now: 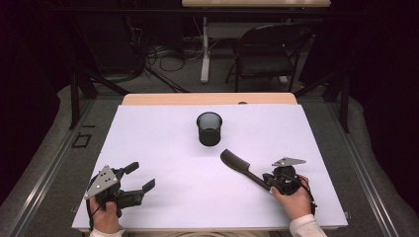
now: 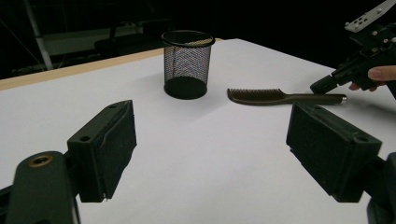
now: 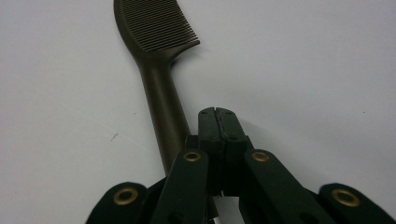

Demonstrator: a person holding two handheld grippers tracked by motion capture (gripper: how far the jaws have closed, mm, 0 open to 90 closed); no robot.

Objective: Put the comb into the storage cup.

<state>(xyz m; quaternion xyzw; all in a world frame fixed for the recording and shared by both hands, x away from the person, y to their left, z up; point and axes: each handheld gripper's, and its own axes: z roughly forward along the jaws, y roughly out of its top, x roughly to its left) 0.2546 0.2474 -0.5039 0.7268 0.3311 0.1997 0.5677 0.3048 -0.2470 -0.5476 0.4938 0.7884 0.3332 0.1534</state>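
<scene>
Right claw closed, just beside comb handle.

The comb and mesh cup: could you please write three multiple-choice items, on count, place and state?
1. How many of the mesh cup stand on the table? A one; B two; C three.
2. Where is the comb? A in the mesh cup; B flat on the table; C on a chair.
3. The left gripper is: A open; B shut on the comb; C shut on the cup.
Answers: A, a single cup shows; B, it lies on the white surface near the cup; A, its jaws stand wide apart, empty.
</scene>
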